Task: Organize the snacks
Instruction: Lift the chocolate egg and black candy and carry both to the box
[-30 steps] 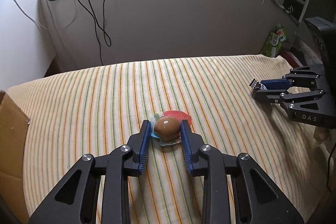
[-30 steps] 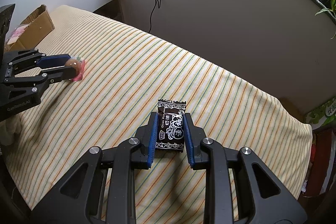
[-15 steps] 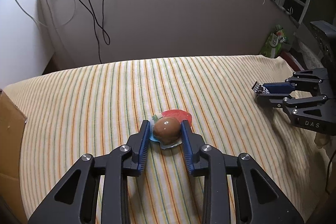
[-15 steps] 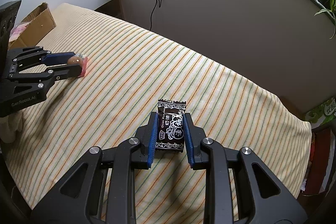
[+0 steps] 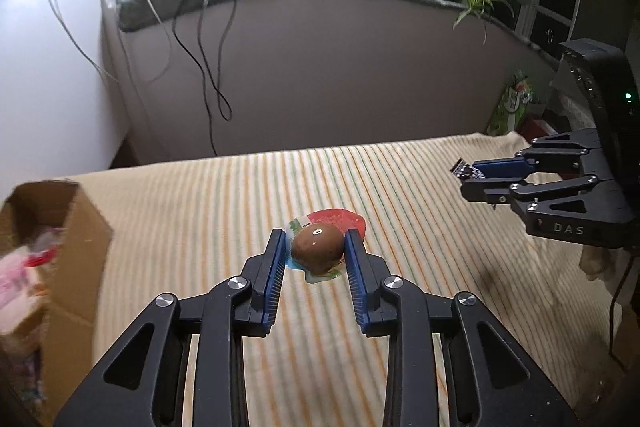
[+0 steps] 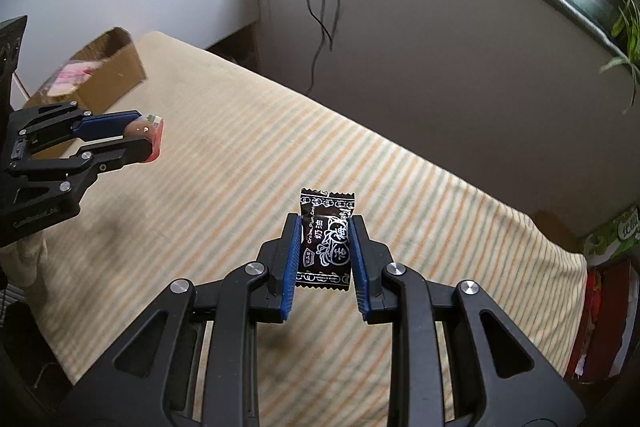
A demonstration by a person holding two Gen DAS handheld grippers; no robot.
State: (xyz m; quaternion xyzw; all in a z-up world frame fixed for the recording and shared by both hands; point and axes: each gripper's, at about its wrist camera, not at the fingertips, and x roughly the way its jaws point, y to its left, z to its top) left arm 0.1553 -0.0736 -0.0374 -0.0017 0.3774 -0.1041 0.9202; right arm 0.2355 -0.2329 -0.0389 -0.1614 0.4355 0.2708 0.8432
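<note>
My left gripper [image 5: 315,245] is shut on a brown egg-shaped snack in clear and red wrapping [image 5: 318,245] and holds it above the striped cloth [image 5: 200,211]. My right gripper [image 6: 325,241] is shut on a black candy packet with white print [image 6: 326,243], also lifted off the cloth. In the left wrist view the right gripper [image 5: 466,175] is at the right with the packet's end showing. In the right wrist view the left gripper [image 6: 146,139] is at the left, near a cardboard box [image 6: 100,67].
The open cardboard box [image 5: 48,239] with pink packets inside stands at the cloth's left end. A grey wall with hanging cables [image 5: 208,67] runs behind. A green bag [image 5: 512,103] and red items [image 6: 600,315] lie off the right end.
Both grippers have risen with their snacks, and the views have tilted up. The cardboard box has come more into view at the left.
</note>
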